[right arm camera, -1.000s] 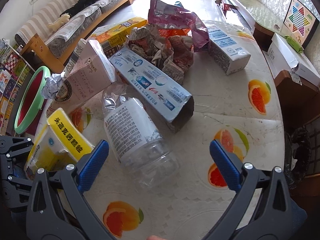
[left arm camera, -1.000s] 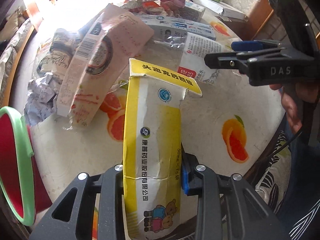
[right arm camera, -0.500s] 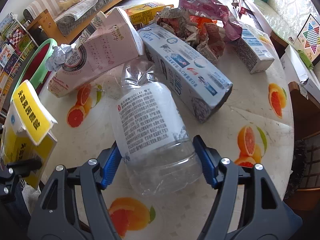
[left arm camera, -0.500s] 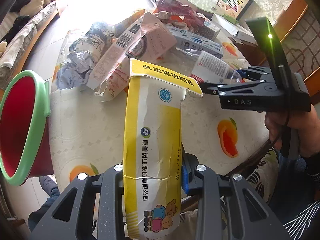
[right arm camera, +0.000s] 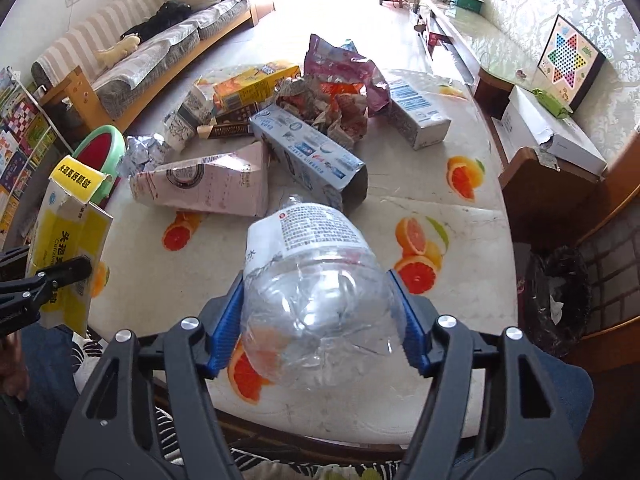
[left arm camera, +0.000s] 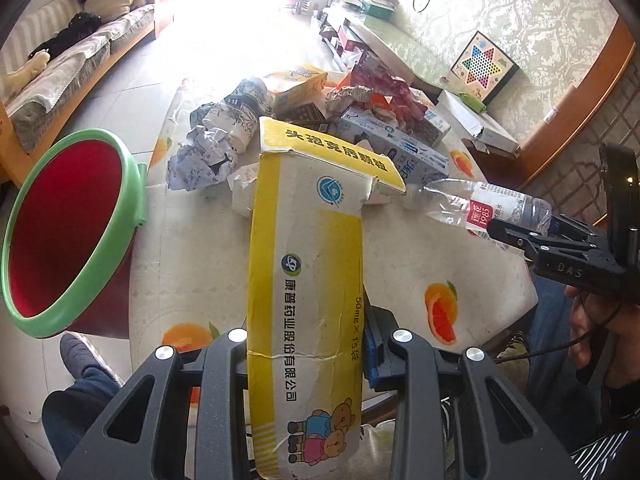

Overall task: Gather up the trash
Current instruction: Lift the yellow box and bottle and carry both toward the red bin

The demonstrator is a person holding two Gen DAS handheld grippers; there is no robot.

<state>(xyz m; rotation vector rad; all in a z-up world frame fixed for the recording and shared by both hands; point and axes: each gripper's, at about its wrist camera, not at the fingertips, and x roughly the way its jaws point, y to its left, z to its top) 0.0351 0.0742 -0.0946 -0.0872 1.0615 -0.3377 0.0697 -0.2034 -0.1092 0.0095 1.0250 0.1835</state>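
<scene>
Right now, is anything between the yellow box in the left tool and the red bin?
Nothing visible. The yellow box is held up off the table in the left tool, and the red bin sits open beside the table edge with clear space between.

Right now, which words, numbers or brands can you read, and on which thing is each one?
"50mL × 15袋" and "康普药业股份有限公司": yellow box.
"1983": red label of the plastic bottle.
"DAS": right gripper.
Bottle's back label, toothpaste box, pink carton: too small.
</scene>
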